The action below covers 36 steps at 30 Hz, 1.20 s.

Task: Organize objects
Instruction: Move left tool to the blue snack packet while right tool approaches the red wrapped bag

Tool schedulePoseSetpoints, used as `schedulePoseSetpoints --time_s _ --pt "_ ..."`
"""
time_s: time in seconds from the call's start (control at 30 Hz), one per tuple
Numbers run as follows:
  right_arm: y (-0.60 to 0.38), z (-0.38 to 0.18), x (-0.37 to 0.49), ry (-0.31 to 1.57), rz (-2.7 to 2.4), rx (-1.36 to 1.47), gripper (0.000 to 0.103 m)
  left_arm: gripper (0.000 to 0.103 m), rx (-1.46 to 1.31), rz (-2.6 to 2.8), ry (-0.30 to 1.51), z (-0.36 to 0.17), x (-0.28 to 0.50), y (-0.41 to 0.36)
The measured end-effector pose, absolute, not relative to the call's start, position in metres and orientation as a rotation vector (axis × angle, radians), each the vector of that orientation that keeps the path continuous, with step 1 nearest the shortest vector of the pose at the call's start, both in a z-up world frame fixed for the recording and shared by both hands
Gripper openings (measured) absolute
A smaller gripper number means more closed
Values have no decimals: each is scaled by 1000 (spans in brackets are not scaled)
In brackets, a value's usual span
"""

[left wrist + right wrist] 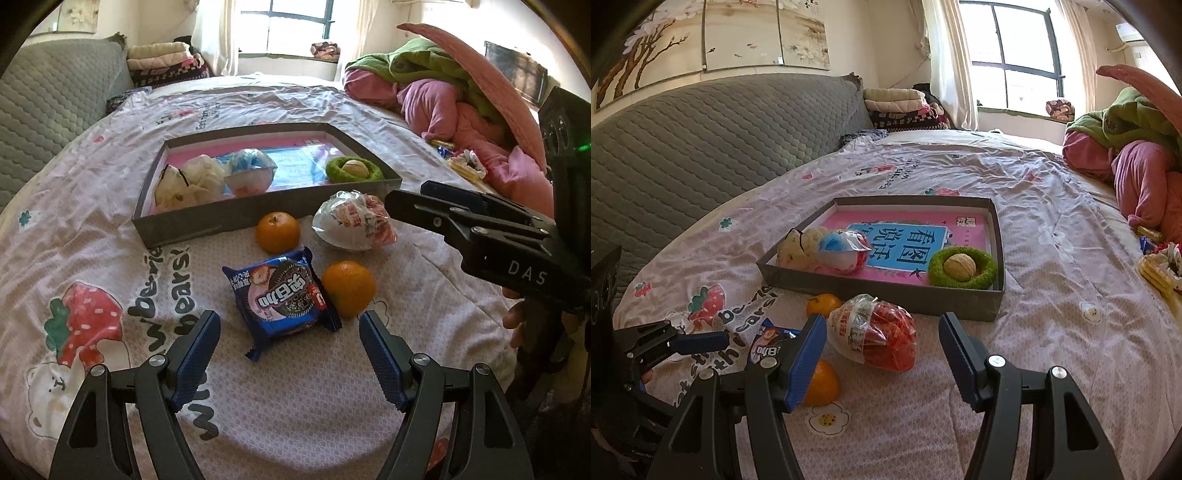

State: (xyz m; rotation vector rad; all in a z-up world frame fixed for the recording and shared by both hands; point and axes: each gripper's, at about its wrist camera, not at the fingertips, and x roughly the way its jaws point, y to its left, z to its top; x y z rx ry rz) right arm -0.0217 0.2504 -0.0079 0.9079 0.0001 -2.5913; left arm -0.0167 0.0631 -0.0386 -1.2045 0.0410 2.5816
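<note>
A bedspread [303, 398] printed with strawberries and bears covered the bed, with a grey quilted headboard [701, 147] along its left side and a heap of pink and green bedding [443, 92] at the far right. On the spread lay a shallow grey tray [221, 225], its floor lined with a pink and blue book cover [905, 243]. Inside it, at the left, sat a pale crumpled packet [188, 184] touching a blue and white wrapped snack [251, 173]; at the right end a green ring [962, 267] held a walnut [959, 267]. The left gripper [290, 354] hung over the near part of the spread with its blue-padded jaws spread wide and nothing between them. The right gripper [882, 354] likewise stood open and empty, close behind a red and white bagged snack [875, 332] that lay just in front of the tray's near wall. A blue cookie packet [284, 299] lay near the left gripper's fingertips, touching one orange [349, 288] on its right; a second orange [277, 232] rested farther off, just beside the tray wall and left of the bagged snack.
</note>
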Motion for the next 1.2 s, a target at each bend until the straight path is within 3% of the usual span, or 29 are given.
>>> schedulePoseSetpoints --time_s 1.2 --pt "250 -33 -29 9 -2552 1042 63 79 -1308 2557 -5 -66 -32 68"
